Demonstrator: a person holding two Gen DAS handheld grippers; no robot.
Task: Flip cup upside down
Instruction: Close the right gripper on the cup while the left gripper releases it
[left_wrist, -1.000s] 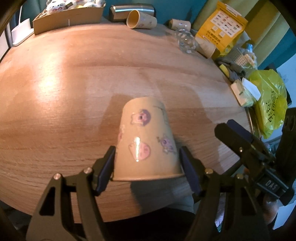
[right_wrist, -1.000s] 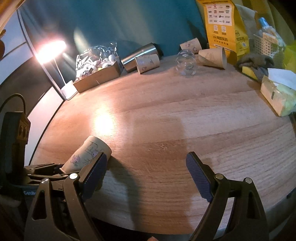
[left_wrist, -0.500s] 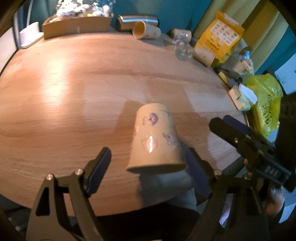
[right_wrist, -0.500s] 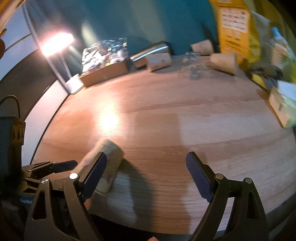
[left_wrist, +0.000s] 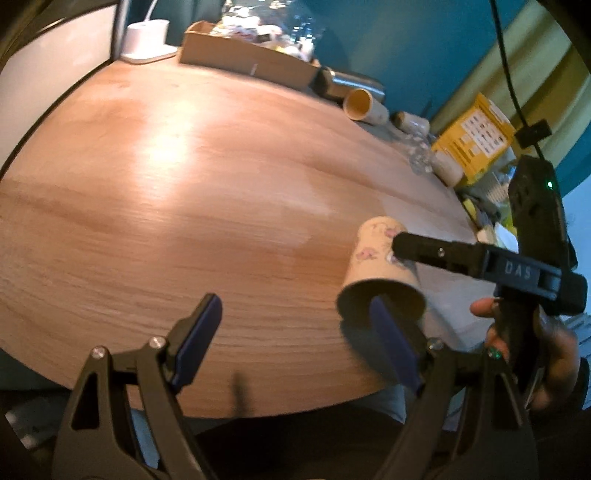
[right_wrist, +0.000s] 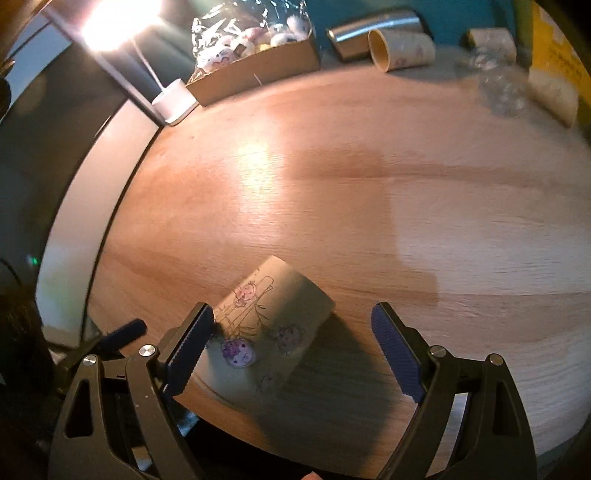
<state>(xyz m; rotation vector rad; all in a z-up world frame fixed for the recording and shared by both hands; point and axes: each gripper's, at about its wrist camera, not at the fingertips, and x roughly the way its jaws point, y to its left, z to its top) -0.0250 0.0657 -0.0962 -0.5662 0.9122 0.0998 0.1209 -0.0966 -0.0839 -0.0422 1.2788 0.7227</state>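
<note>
Cup (right_wrist: 271, 325): on its side, near edge of surface (right_wrist: 369, 184), between my right hand-held gripper (right_wrist: 291, 349) pads, both spread. Left hand-held gripper (left_wrist: 295, 336) spread, empty. Risk: cup rolls off edge if nudged; thin wall may crush.

You are working at a round wooden table (right_wrist: 369, 192) whose pale grain runs side to side, and a bright glare (right_wrist: 255, 166) lies on it toward 11 o'clock in the right wrist view. That glare comes from a lit desk lamp (right_wrist: 110, 22) at 10 o'clock, its white base (right_wrist: 173, 101) sitting at the table's far edge. Behind the table you face a teal wall (left_wrist: 399, 44), at 12 o'clock in the left wrist view. At 2 o'clock there, a yellow-green curtain (left_wrist: 532, 74) hangs beside the wall. The table's dark rim (right_wrist: 110, 206) curves along 9 o'clock, with a pale panel (right_wrist: 70, 236) beyond it.
</note>
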